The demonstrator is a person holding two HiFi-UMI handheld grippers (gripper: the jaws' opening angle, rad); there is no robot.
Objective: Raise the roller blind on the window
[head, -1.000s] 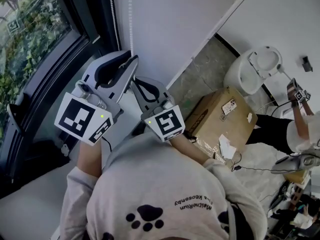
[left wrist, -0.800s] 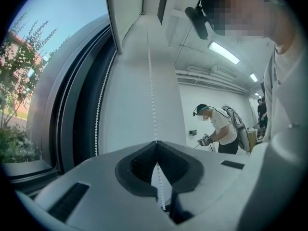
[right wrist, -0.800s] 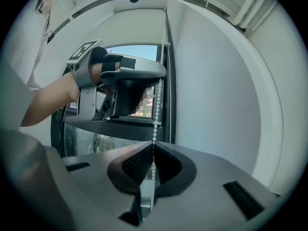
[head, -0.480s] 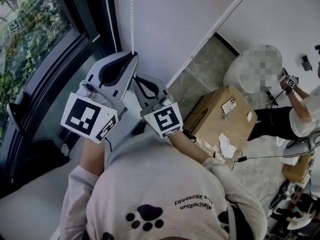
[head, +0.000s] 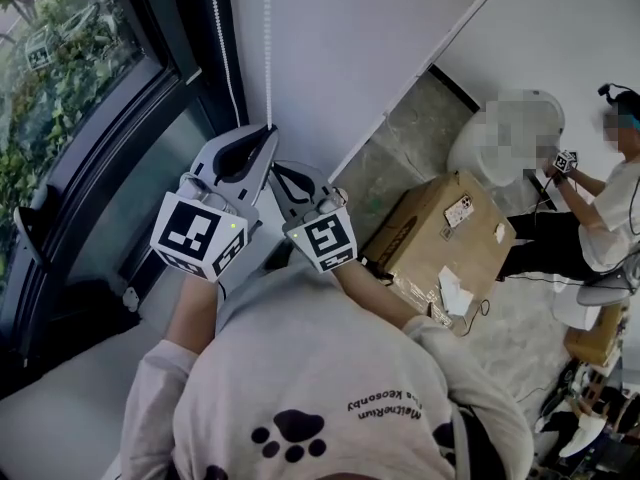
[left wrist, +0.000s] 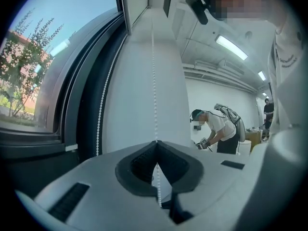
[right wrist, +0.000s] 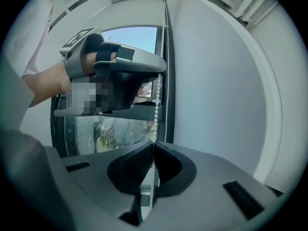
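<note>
- Window [head: 60, 78]: dark-framed glass on my left, greenery outside.
- Wall [head: 340, 48]: white, just right of the window frame.
- Cardboard box [head: 445, 233]: on the floor at my right, well apart from the grippers.
- Left gripper [left wrist: 155, 143]: clenched on the bead chain [left wrist: 154, 81], the upper of my two grips.
- Right gripper [right wrist: 154, 146]: clenched on the same strand, just beneath the left gripper.
- Bead chain: the roller blind's cord, hanging against the wall beside the window frame. The second strand [left wrist: 100, 121] hangs free, closer to the frame.
</note>
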